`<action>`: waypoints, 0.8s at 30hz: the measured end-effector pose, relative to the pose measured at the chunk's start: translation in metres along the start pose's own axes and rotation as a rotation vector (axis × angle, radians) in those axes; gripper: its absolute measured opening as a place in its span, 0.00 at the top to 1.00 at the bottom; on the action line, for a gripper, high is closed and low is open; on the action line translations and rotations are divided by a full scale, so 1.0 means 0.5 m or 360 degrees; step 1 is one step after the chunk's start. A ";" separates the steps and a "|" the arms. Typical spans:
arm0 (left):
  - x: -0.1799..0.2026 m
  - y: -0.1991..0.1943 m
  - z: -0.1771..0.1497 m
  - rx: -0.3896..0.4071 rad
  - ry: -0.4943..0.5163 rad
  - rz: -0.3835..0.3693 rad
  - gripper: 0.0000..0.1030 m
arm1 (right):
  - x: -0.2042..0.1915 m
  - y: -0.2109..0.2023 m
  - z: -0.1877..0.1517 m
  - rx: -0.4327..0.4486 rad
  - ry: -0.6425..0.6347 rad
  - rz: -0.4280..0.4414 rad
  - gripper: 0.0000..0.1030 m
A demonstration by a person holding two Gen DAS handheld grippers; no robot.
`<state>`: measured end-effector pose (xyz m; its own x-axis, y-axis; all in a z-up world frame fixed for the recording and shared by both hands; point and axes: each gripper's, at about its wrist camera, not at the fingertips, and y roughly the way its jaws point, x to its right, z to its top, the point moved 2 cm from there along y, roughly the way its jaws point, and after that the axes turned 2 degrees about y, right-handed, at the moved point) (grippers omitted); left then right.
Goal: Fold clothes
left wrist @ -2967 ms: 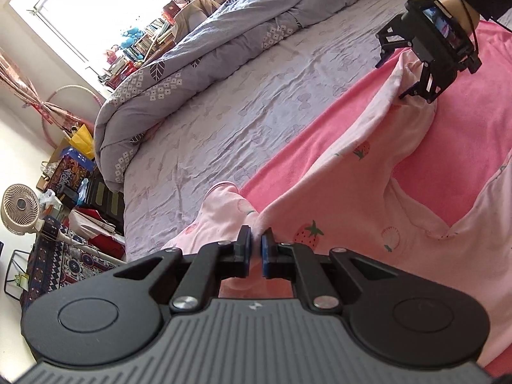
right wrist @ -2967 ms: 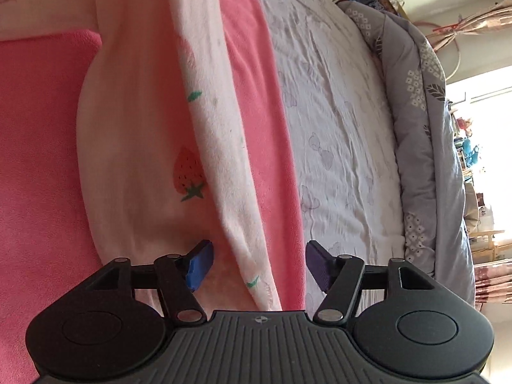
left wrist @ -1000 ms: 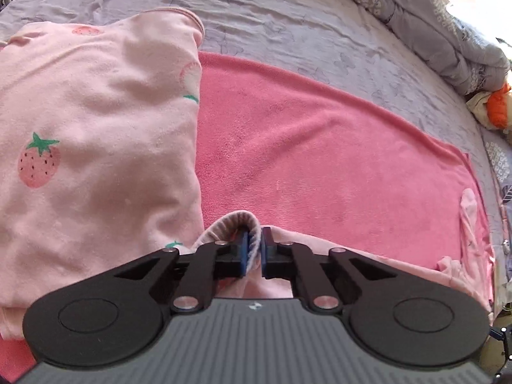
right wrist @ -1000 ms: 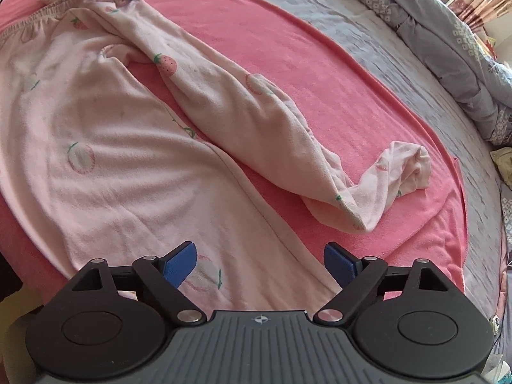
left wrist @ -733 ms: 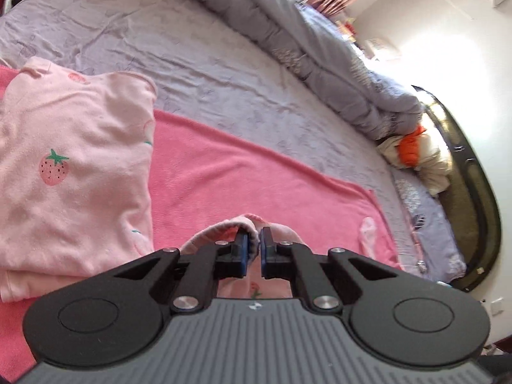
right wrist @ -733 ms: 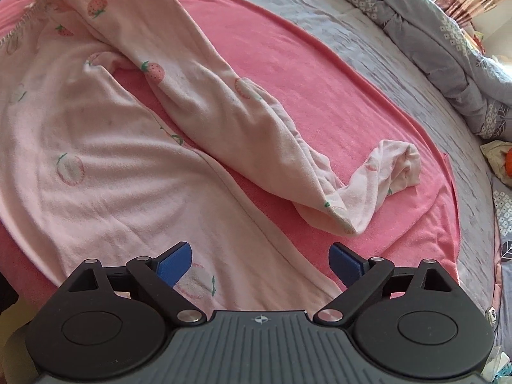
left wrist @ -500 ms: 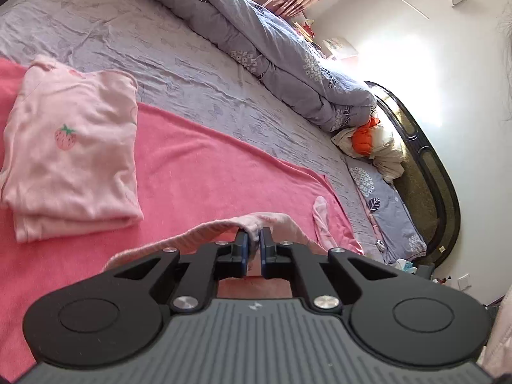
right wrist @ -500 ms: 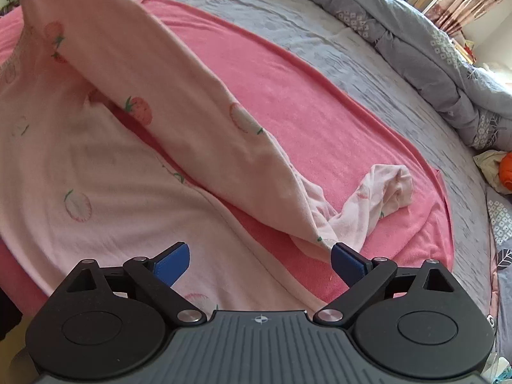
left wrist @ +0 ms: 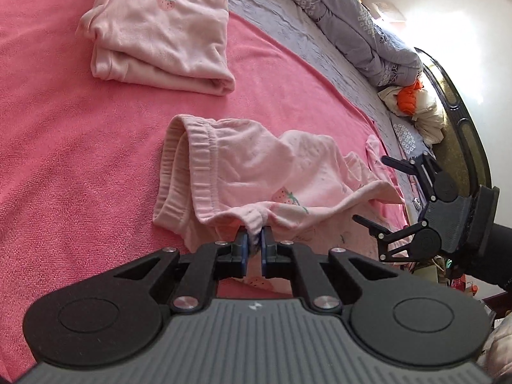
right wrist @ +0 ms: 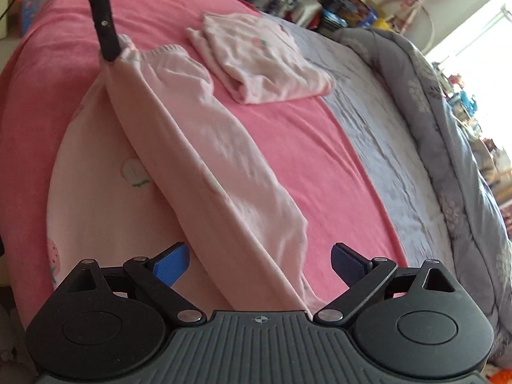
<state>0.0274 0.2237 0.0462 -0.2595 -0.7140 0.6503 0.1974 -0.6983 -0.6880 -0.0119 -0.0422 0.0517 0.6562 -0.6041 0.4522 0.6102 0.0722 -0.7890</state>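
Observation:
Pink strawberry-print pyjama trousers (left wrist: 256, 166) lie on a pink towel (left wrist: 64, 134) on the bed. My left gripper (left wrist: 253, 243) is shut on their ribbed waistband, and the cloth rises from the bed to its pads. In the right wrist view the left gripper (right wrist: 110, 54) holds that waistband up at the top left, so one trouser leg (right wrist: 208, 160) stretches down toward me. My right gripper (right wrist: 259, 259) is open and closing, with this leg between its jaws and the blue pads clear of it. From the left wrist view the right gripper (left wrist: 369, 188) hangs open at the far right.
A folded pink strawberry top (left wrist: 160, 28) (right wrist: 262, 57) rests on the towel beyond the trousers. A grey sheet (right wrist: 384, 147) and a rolled grey quilt (right wrist: 464, 160) lie past the towel's edge. An orange and cream bundle (left wrist: 412, 102) sits by the dark headboard (left wrist: 464, 121). Clutter (right wrist: 336, 6) stands beyond the bed.
My left gripper has carried the waistband across the towel, pulling the crumpled leg straight. My right gripper has swung and rolled round to face along that leg, and its jaws have narrowed a little.

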 end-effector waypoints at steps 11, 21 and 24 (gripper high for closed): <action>0.036 -0.085 0.109 0.0392 0.0211 -0.0056 0.92 | 0.021 -0.058 0.089 0.0130 0.0190 -0.0132 0.89; -0.104 -0.018 -0.003 0.0038 -0.0147 0.0272 0.92 | -0.179 -0.012 0.062 -0.0030 0.0154 0.0298 0.89; -0.087 -0.051 -0.001 0.0098 -0.0121 0.0396 0.93 | -0.150 -0.016 0.061 0.0011 0.0223 0.0187 0.80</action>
<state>0.0332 0.2725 0.0353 -0.1243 -0.8642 0.4876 0.3040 -0.5009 -0.8104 -0.0527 0.0267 0.0365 0.6553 -0.6957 0.2943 0.5361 0.1540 -0.8300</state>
